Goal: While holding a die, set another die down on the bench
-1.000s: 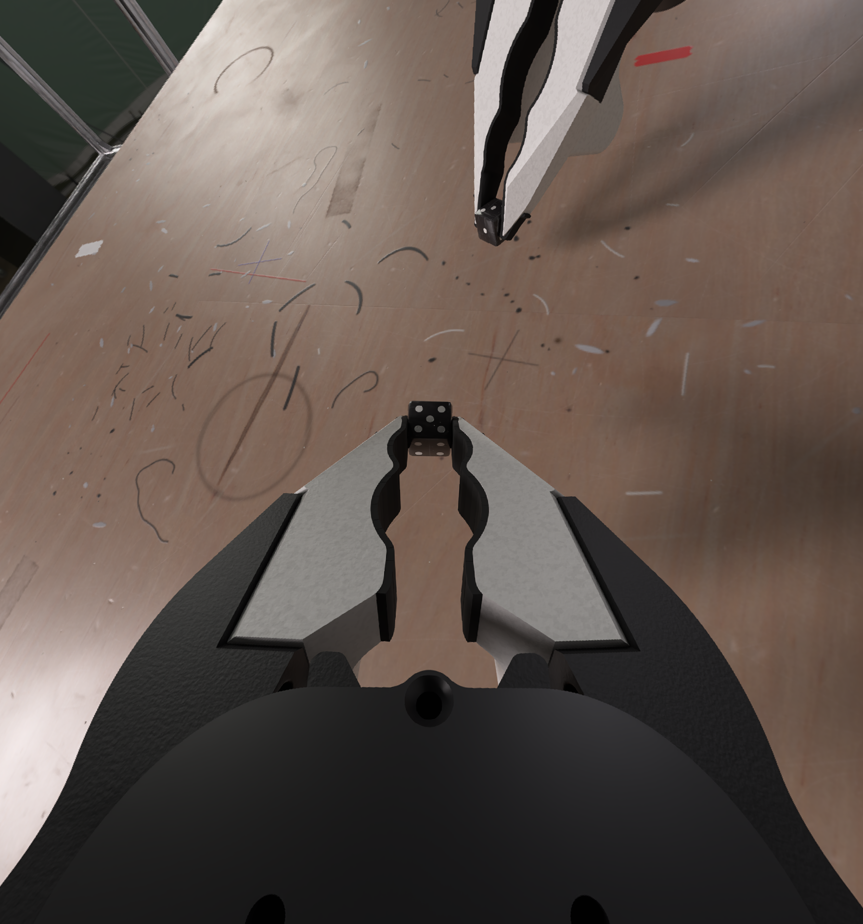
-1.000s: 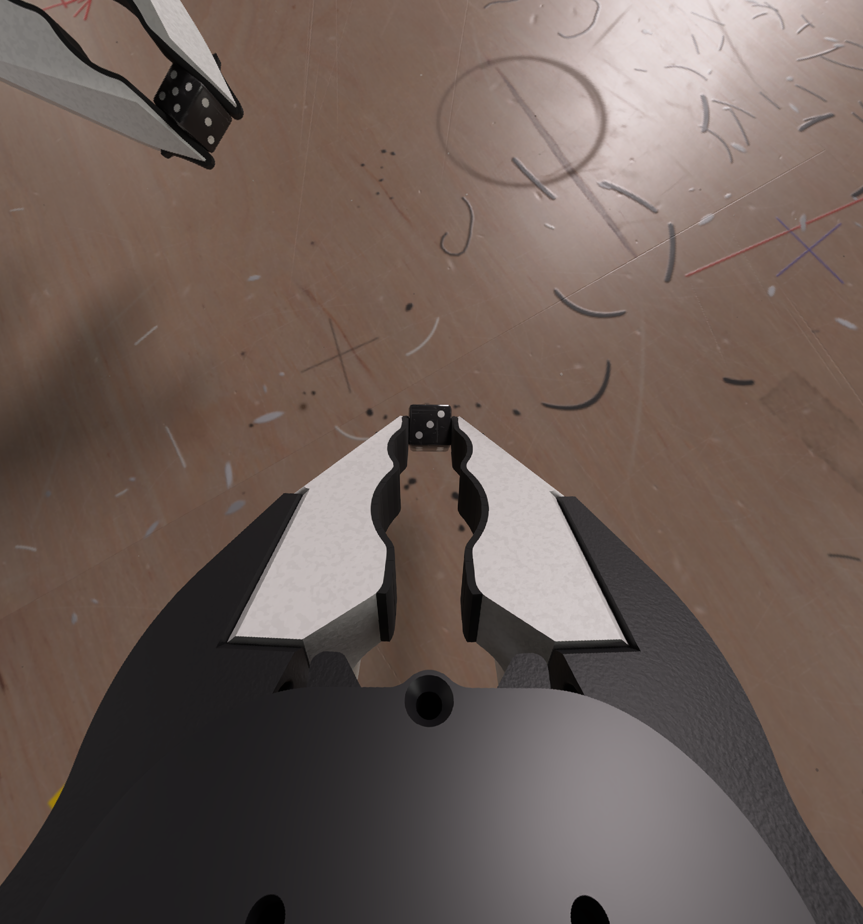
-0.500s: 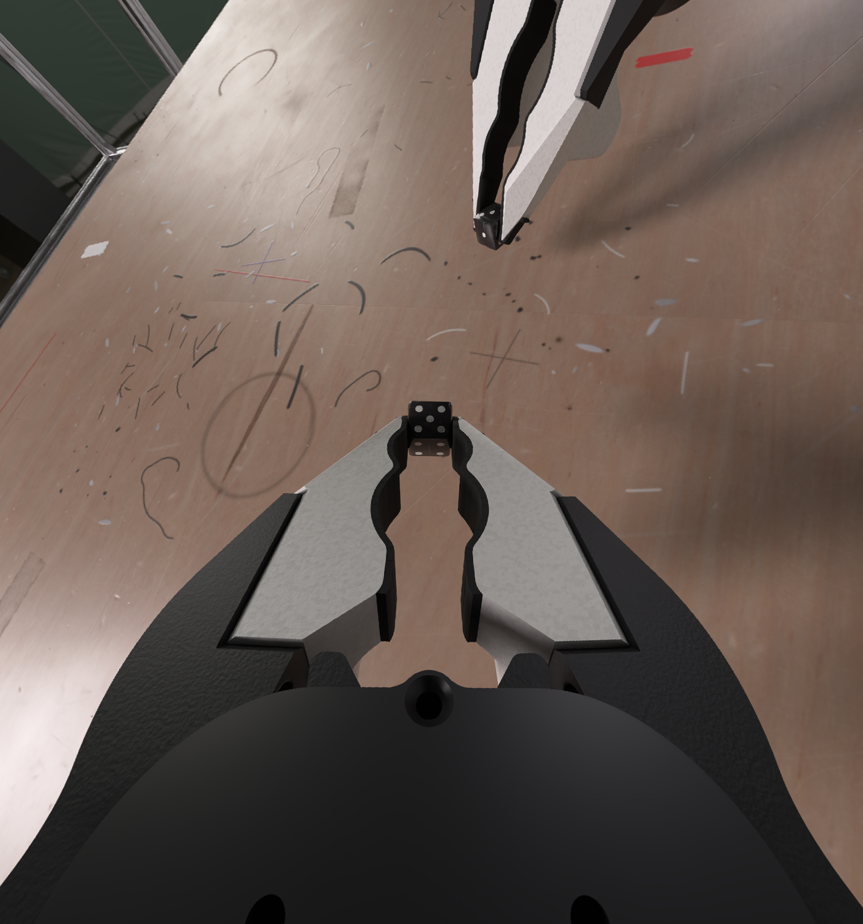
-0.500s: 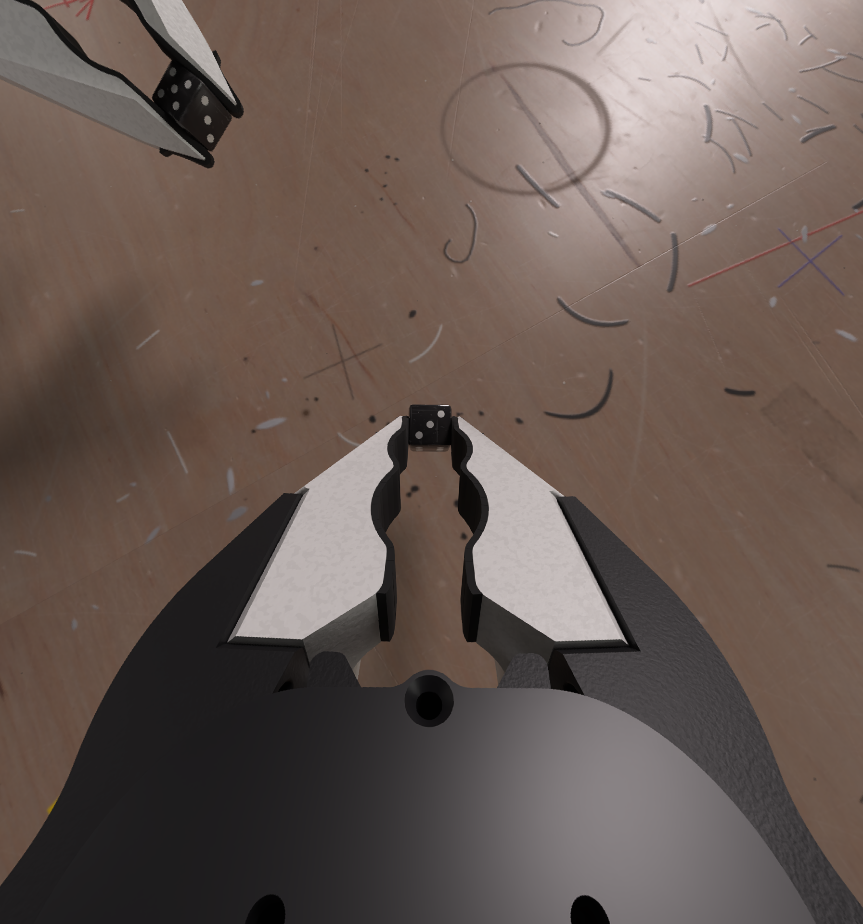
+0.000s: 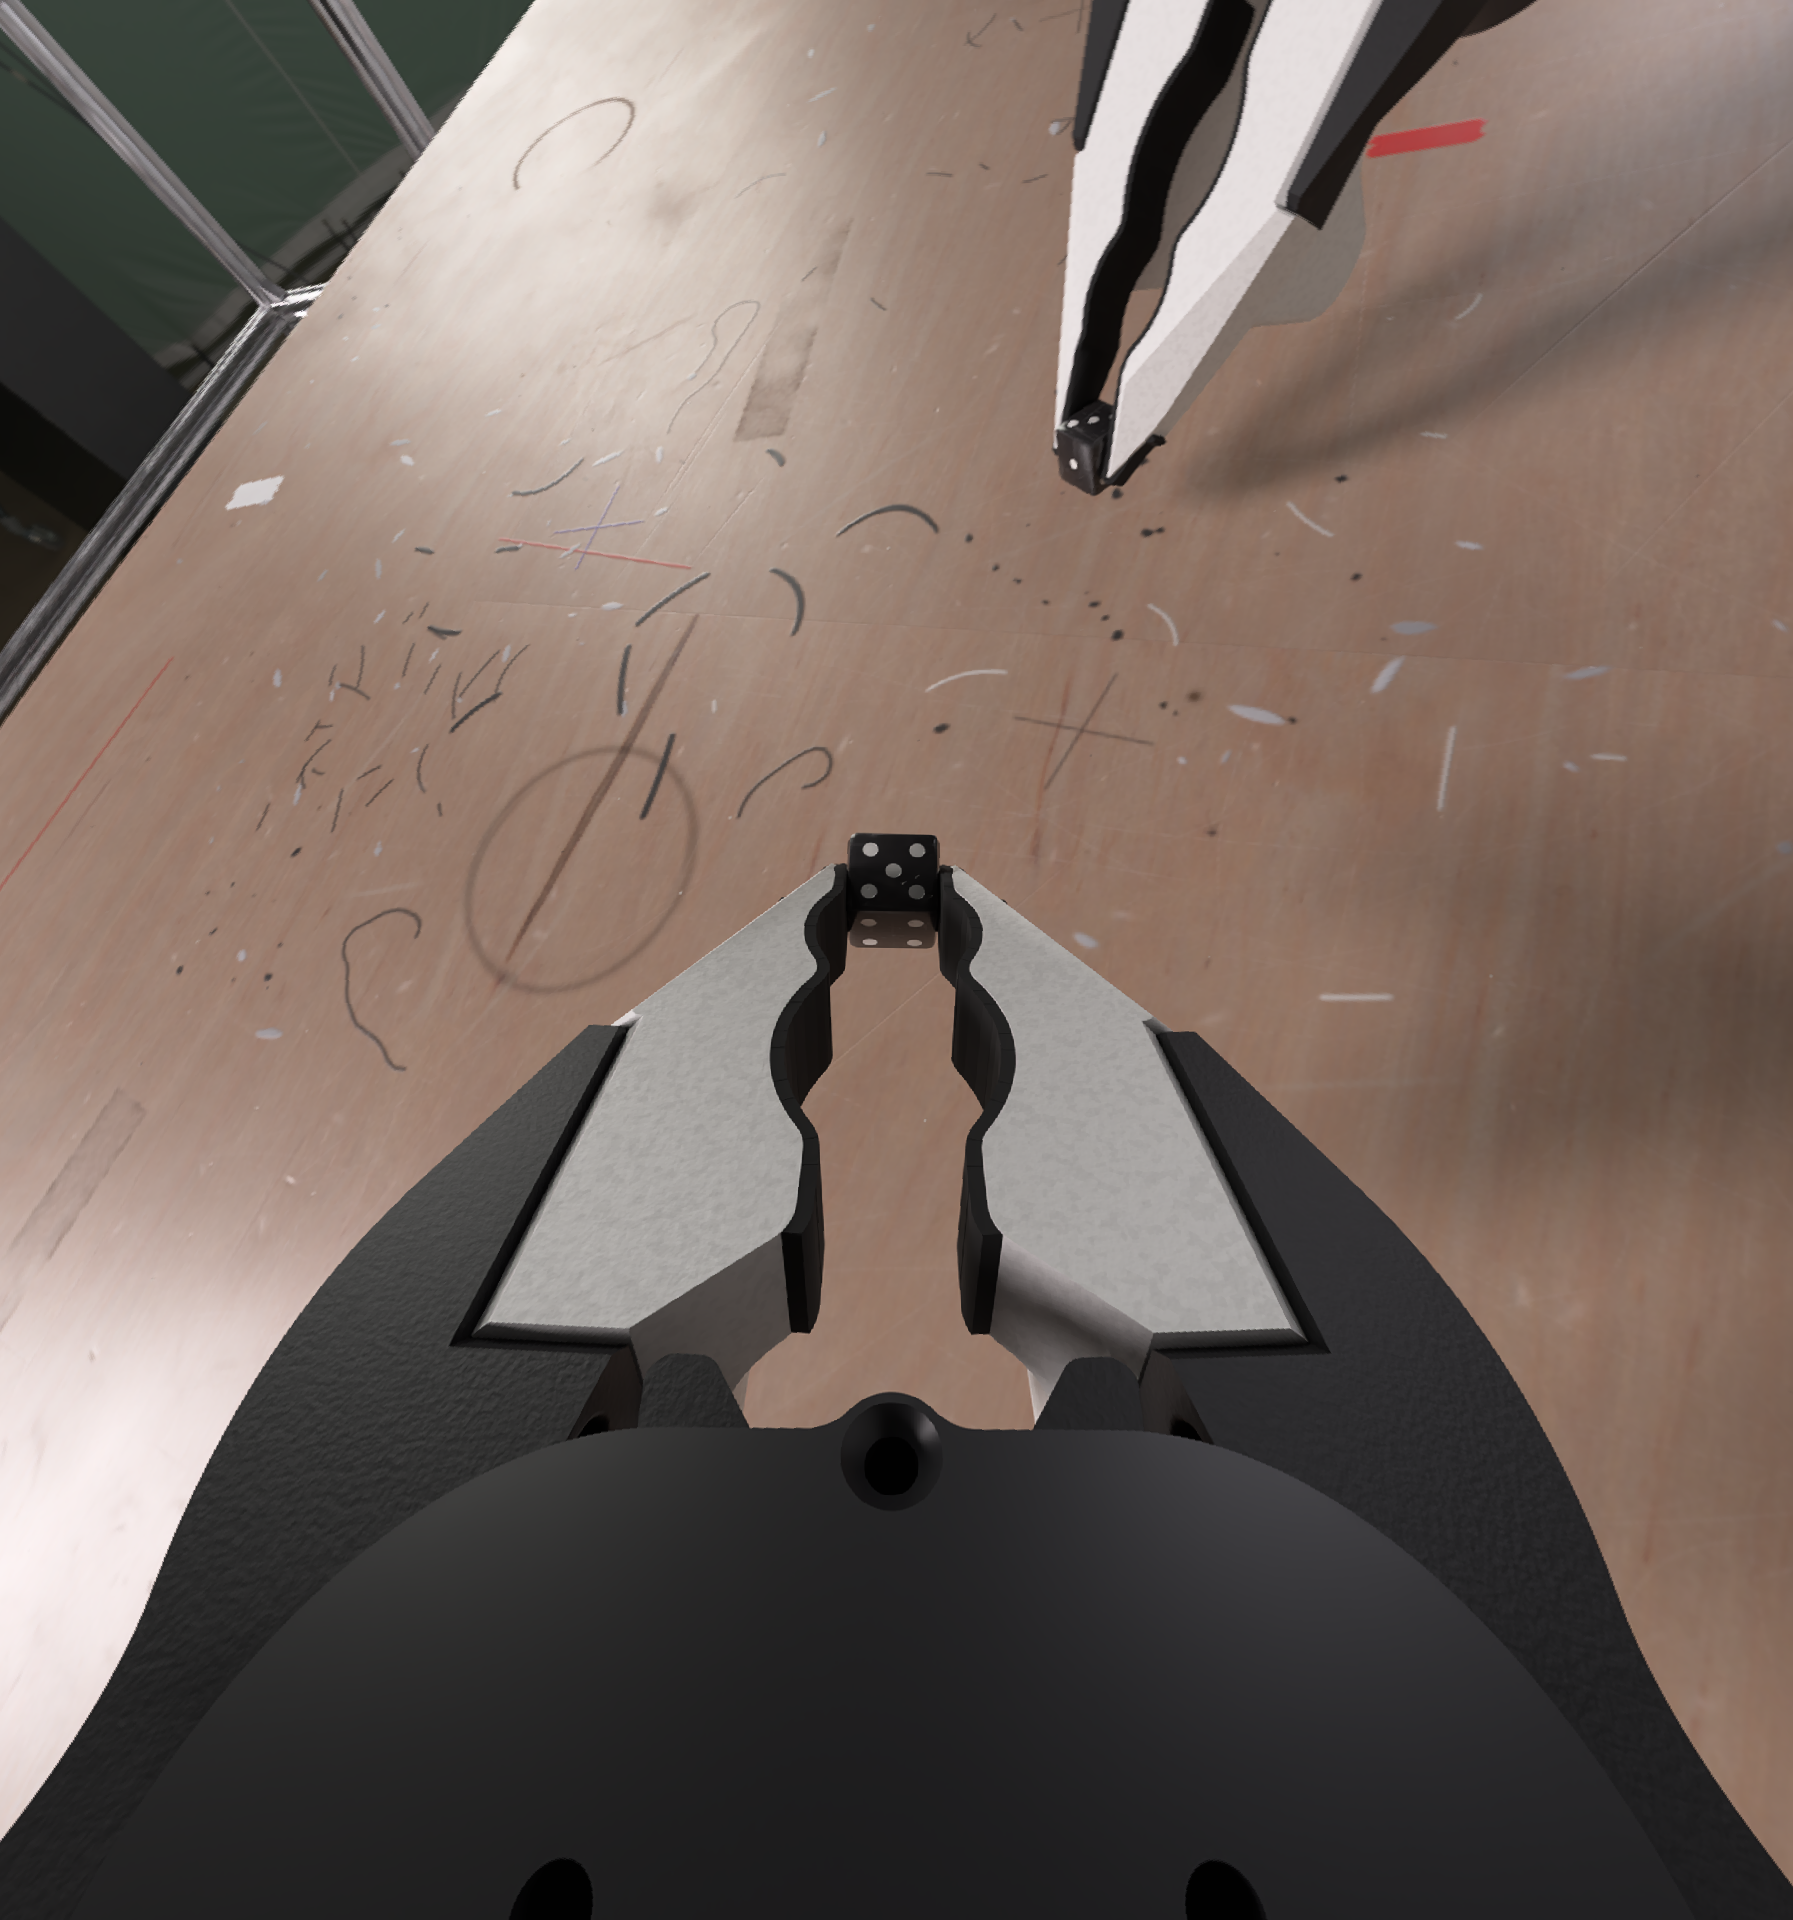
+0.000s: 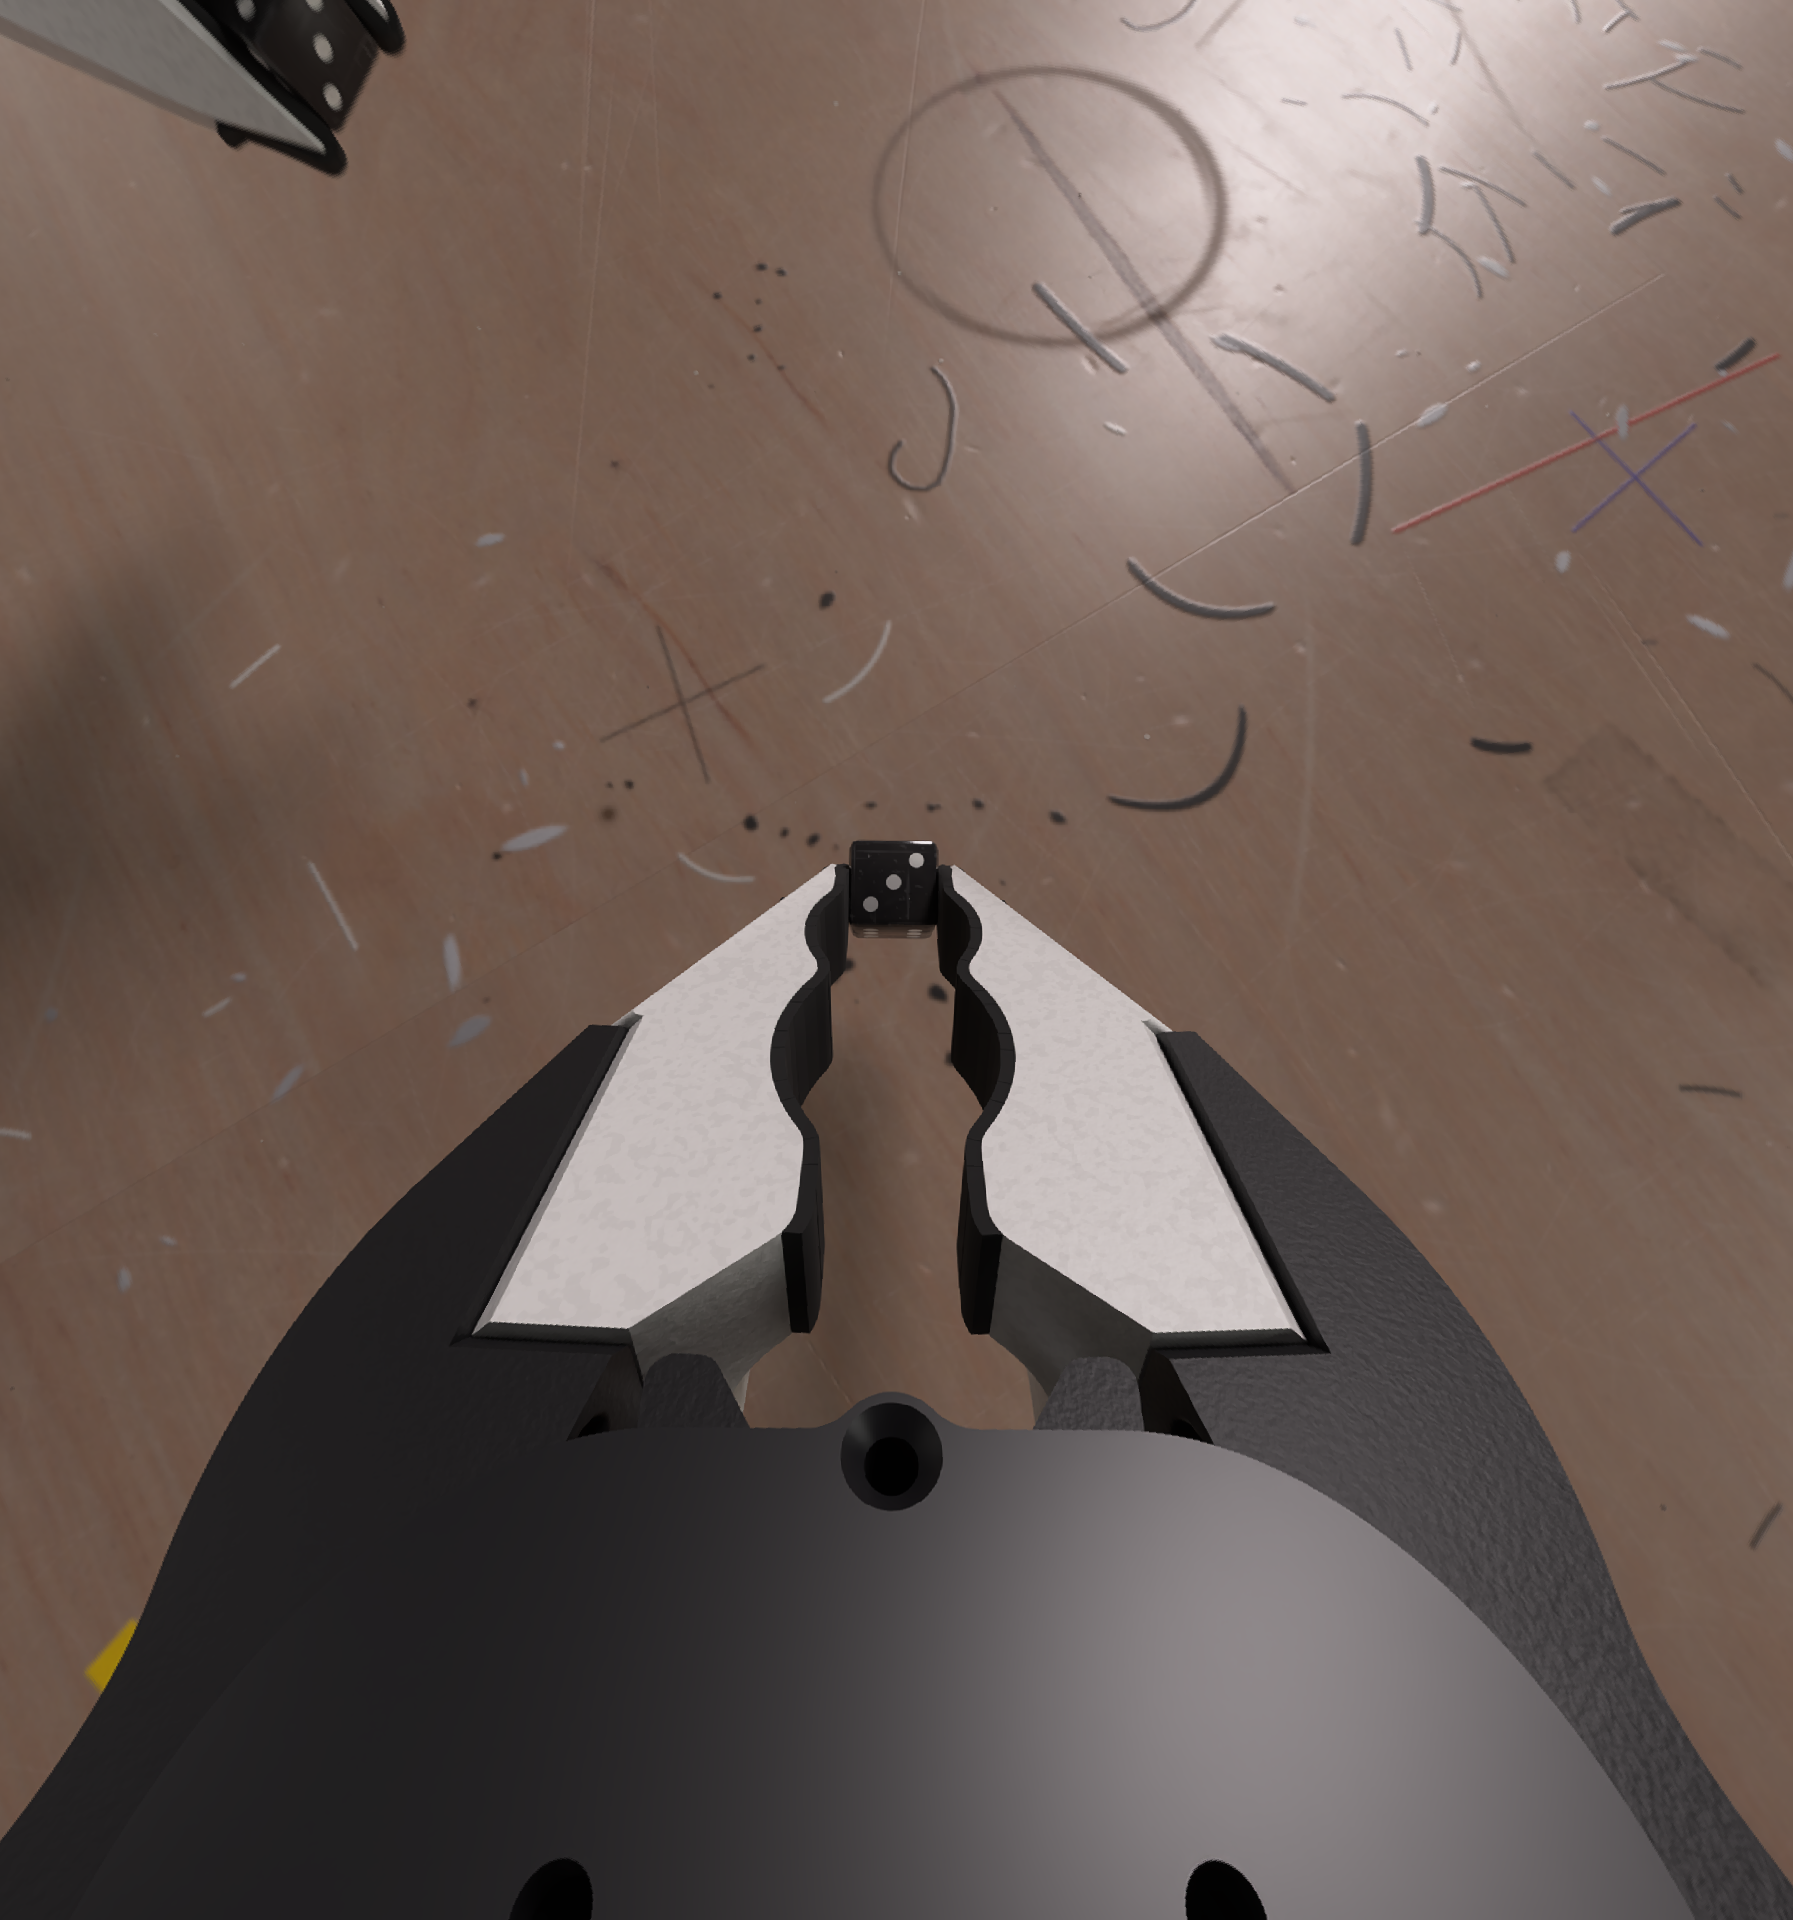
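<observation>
My left gripper (image 5: pixel 894 896) is shut on a black die with white pips (image 5: pixel 894 871) and holds it above the scuffed wooden bench (image 5: pixel 1287 935). My right gripper (image 6: pixel 893 896) is shut on a second black die (image 6: pixel 893 883), low over the bench (image 6: pixel 456 520). In the left wrist view the right gripper (image 5: pixel 1105 468) reaches down from the top right with its die (image 5: pixel 1082 457) at the tips, close to the bench surface. In the right wrist view the left gripper's tips and die (image 6: pixel 315 42) show at the top left corner.
The bench edge with a metal rail (image 5: pixel 133 488) runs along the left in the left wrist view. A drawn circle (image 5: pixel 580 873), pen marks, a red tape strip (image 5: pixel 1424 137) and a small white scrap (image 5: pixel 253 494) lie on the wood. A yellow scrap (image 6: pixel 111 1652) shows at lower left.
The right gripper has moved lower toward the bench with its die; the left gripper and its die now sit farther up in the right wrist view. Both stay shut.
</observation>
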Controlling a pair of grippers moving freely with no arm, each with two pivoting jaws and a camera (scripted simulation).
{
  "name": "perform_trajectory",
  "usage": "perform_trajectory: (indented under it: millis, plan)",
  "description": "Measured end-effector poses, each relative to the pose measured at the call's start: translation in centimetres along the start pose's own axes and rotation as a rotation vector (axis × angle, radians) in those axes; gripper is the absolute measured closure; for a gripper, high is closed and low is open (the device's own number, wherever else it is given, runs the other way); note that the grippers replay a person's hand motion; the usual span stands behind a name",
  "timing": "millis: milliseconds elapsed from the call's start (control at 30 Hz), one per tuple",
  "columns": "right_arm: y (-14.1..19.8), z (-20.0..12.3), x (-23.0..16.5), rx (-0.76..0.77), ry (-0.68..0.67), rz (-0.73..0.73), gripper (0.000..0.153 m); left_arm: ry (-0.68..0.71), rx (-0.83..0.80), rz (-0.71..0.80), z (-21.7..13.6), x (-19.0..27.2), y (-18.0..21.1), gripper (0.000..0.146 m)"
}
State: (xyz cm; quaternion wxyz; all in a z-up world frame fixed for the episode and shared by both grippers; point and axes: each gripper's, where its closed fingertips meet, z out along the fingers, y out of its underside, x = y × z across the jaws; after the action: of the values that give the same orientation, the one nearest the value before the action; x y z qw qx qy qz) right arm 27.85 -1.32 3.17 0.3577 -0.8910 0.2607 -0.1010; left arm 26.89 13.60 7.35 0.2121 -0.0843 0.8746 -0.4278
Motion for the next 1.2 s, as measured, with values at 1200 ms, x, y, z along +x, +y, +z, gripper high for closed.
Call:
perform_trajectory:
  millis: [1200]
  plan:
    - [2.1,0.3,1.5,-0.064,0.101,0.057,0.113,-0.035,-0.005,-0.074,-2.3,-0.3,1.9,0.13]
